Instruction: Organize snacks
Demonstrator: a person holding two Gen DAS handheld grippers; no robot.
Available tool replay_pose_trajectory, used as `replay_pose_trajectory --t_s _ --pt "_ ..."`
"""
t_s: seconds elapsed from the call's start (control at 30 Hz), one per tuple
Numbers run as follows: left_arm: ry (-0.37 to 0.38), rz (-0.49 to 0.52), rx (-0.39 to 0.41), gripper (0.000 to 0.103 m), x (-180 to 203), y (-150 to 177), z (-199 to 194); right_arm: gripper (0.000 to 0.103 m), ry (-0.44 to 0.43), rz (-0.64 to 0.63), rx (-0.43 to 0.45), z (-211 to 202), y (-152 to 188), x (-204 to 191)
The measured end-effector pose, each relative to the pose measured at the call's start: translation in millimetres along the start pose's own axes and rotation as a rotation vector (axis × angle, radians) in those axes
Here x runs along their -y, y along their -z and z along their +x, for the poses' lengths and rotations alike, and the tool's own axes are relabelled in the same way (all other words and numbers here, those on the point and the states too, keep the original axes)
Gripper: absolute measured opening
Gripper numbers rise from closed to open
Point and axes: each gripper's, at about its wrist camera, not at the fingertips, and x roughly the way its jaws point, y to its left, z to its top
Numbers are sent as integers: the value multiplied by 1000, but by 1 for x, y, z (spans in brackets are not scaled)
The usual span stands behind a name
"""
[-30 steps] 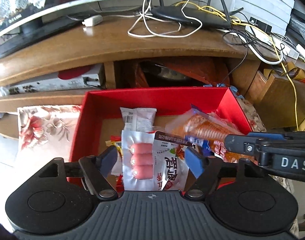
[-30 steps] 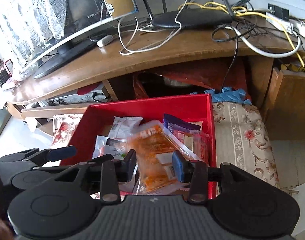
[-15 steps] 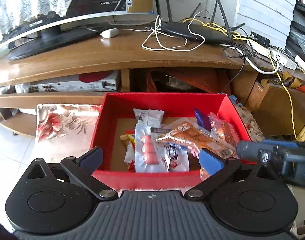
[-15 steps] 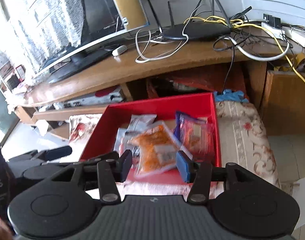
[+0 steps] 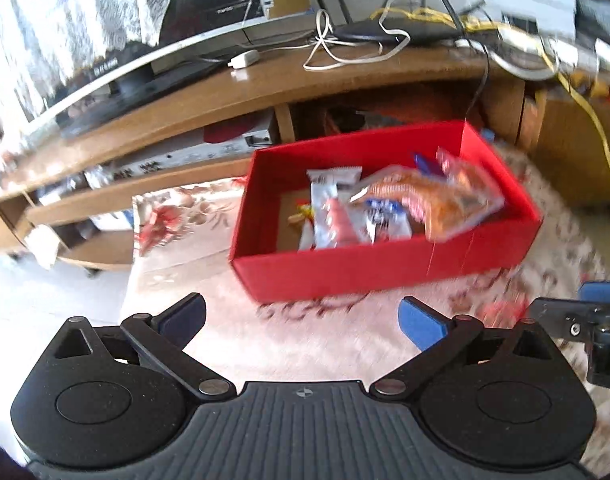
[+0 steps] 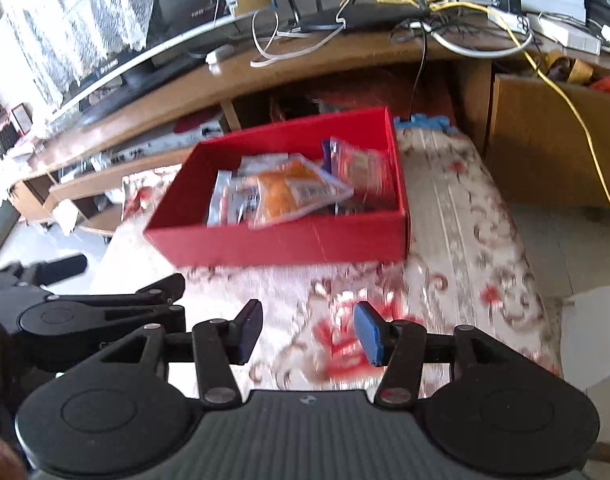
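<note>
A red box point(image 5: 385, 268) point(image 6: 281, 246) stands on a floral cloth and holds several snack packets. An orange packet point(image 5: 433, 200) point(image 6: 289, 192) lies on top, beside a clear sausage pack point(image 5: 337, 216) and a white wrapper point(image 5: 335, 176). My left gripper point(image 5: 301, 316) hangs wide open in front of the box's near wall, nothing between its fingers. My right gripper point(image 6: 309, 332) is over the cloth, short of the box, its jaws opening and empty. The right gripper also shows at the left wrist view's right edge point(image 5: 585, 320).
A wooden TV stand point(image 5: 265, 80) rises behind the box, carrying a monitor point(image 5: 145, 40), a router point(image 6: 357, 12) and tangled cables. A lower shelf point(image 5: 105, 200) holds a silver player. A wooden cabinet point(image 6: 545, 140) stands at right. White paper point(image 6: 593, 332) lies on the floor.
Both grippers have drawn back out of the red box toward the near side. The left one let go of the sausage pack and opened wide; the right released the orange packet, which lies in the box.
</note>
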Motion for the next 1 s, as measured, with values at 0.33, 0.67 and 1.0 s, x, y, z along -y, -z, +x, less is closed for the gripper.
replay_pose_trajectory --t_s 0.33,0.67,1.0 --pt "51 9 -9 103 5 27 -19 54 19 -1 -21 -8 24 -1" --pt "61 -34 1 103 -3 38 -31 55 14 -10 -42 -10 37 -6" --pt "52 -28 18 103 -5 42 -35 56 5 -13 -46 -12 39 -8"
